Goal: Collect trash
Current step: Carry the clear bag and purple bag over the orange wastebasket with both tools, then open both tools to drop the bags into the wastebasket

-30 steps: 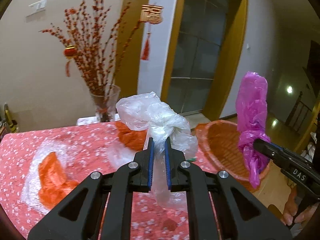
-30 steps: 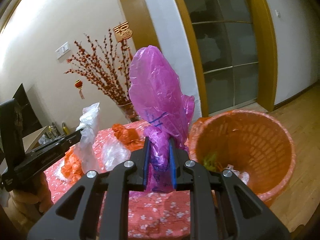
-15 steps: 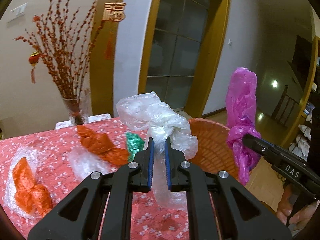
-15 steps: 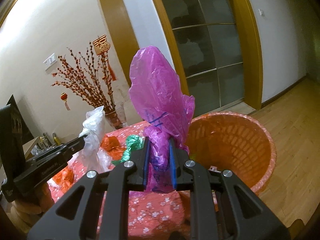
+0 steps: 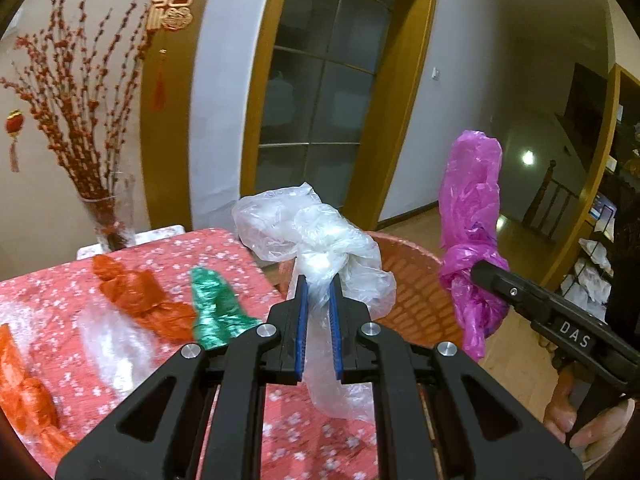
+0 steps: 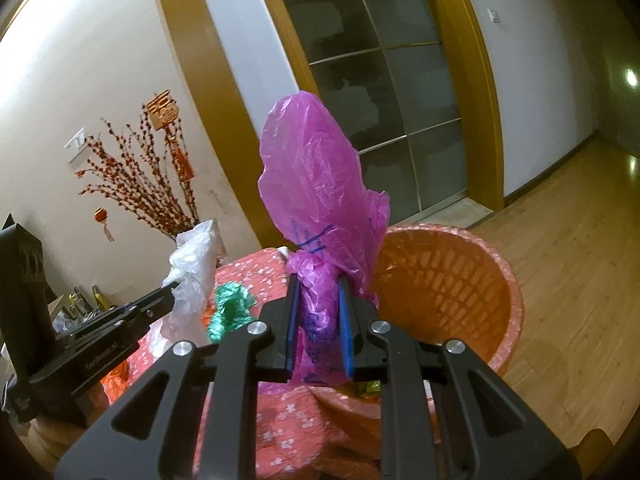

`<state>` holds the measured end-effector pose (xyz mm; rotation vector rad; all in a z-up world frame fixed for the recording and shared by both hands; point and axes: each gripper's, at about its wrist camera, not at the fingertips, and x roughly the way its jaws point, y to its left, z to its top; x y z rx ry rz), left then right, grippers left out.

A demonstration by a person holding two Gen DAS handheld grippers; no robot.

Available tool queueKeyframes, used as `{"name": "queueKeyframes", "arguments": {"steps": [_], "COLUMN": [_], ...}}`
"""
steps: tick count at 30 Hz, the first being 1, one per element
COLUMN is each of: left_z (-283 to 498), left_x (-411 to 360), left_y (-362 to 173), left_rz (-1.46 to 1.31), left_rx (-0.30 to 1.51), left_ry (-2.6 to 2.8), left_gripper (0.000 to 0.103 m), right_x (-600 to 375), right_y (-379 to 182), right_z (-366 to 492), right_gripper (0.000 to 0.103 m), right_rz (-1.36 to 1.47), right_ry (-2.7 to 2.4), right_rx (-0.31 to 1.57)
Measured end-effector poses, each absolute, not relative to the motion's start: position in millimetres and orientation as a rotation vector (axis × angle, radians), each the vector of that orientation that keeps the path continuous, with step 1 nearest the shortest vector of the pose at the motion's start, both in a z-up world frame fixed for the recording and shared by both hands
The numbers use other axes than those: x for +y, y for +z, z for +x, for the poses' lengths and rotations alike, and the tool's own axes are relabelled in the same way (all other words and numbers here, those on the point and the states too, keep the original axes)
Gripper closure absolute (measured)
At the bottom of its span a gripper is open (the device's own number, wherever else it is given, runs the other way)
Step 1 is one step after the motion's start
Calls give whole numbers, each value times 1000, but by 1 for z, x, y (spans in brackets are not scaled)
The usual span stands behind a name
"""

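My left gripper [image 5: 318, 288] is shut on a crumpled clear plastic bag [image 5: 316, 236], held above the table's right end. My right gripper [image 6: 320, 284] is shut on a knotted magenta plastic bag [image 6: 316, 184], which stands up above its blue pads. An orange plastic basket [image 6: 452, 280] sits on the floor just past the table edge, right of both bags, with some scraps in its bottom. In the left wrist view the right gripper [image 5: 476, 270] shows at the right with the magenta bag [image 5: 472, 200], beside the basket [image 5: 416, 292].
On the red flowered tablecloth [image 5: 60, 280] lie a green bag [image 5: 212, 308], orange bags [image 5: 136, 292], and a clear bag [image 5: 108, 340]. A glass vase of red branches [image 5: 112, 216] stands at the table's far end. A glass door and wooden floor [image 6: 580, 240] lie beyond.
Both grippers have swung to the right with their bags, away from the vase and closer to the basket. The green bag has come into view. Both grips are unchanged.
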<state>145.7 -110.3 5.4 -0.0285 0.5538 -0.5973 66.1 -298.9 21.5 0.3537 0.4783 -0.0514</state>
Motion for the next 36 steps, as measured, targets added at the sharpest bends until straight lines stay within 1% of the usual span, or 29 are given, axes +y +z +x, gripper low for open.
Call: {"name": "queueKeyframes", "arguments": {"steps": [13, 15, 17, 18, 23, 25, 27, 34, 36], "left_z": [172, 176, 180, 181, 187, 187, 186, 173, 167], "left_x": [-152, -156, -163, -166, -174, -172, -166, -141, -128], "left_y": [-5, -7, -10, -11, -21, -23, -24, -20, -18], "left_rz": [-47, -60, -73, -76, -48, -41, -39, -15, -6], "left_rx": [592, 604, 621, 627, 661, 659, 660, 635, 625], "left_ry": [-675, -686, -696, -696, -678, -662, -646, -560, -524], "left_gripper": [93, 92, 91, 91, 79, 71, 70, 69, 68], "right_x": [-343, -349, -353, -355, -365, -367, -368, -360, -353], "right_y": [16, 14, 12, 12, 4, 2, -1, -3, -2], "right_z": [79, 82, 86, 88, 91, 88, 86, 76, 75], "right_gripper": [84, 83, 78, 77, 67, 66, 65, 65, 65], "right_rz": [388, 396, 403, 405, 414, 417, 423, 423, 413], "right_ry": [-123, -128, -135, -139, -162, -170, -175, -164, -148], "right_rx": [464, 465, 465, 465, 477, 479, 480, 484, 484]}}
